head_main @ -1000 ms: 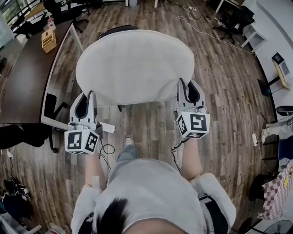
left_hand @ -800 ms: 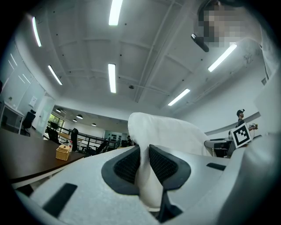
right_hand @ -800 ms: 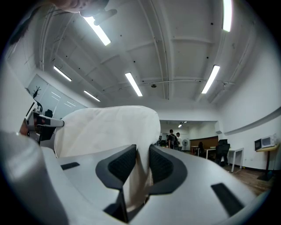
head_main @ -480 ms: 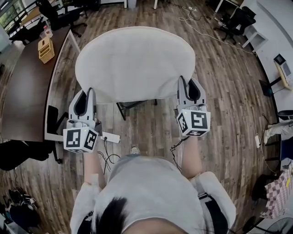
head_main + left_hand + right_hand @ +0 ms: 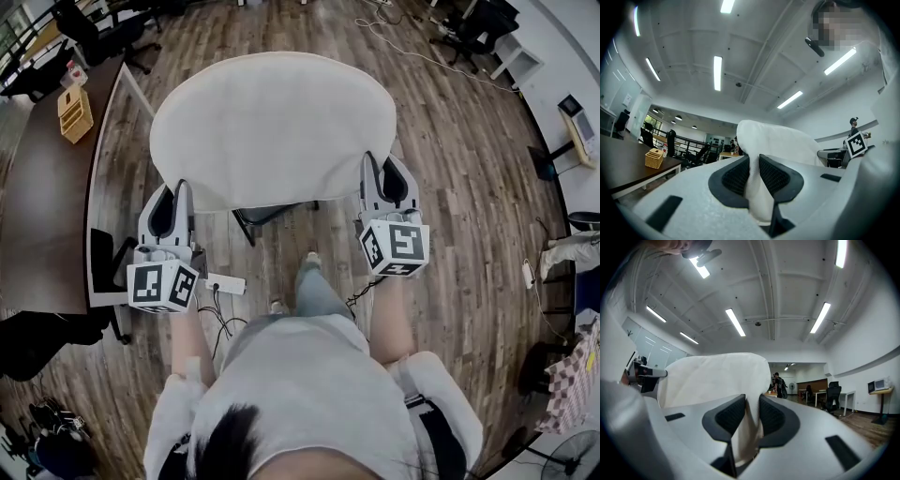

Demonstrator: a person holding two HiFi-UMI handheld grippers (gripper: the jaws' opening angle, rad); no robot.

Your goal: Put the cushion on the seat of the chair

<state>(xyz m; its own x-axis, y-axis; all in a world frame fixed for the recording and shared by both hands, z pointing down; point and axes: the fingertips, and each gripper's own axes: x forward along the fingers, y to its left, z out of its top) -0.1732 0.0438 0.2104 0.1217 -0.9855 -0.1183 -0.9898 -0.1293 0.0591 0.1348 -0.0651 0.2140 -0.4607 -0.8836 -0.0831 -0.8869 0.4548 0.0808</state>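
Note:
A big round white cushion (image 5: 274, 127) hangs flat over the wooden floor, carried between both grippers. My left gripper (image 5: 176, 190) is shut on the cushion's near left edge; white fabric is pinched between its black pads (image 5: 736, 176). On the near right edge my right gripper (image 5: 382, 167) is shut the same way, with a fold of cushion (image 5: 749, 427) between its pads. A dark piece of the chair (image 5: 270, 214) shows under the cushion's near edge. The cushion hides the rest of it.
A long dark table (image 5: 42, 211) runs along the left with a wooden box (image 5: 73, 111) on it. Black office chairs (image 5: 89, 28) stand at the far left. A power strip (image 5: 225, 282) and cables lie on the floor by the person's feet.
The person has walked forward with the cushion; the table and floor have slid back in the view. Dark chair parts have come out under the cushion's near edge. Both grips are unchanged.

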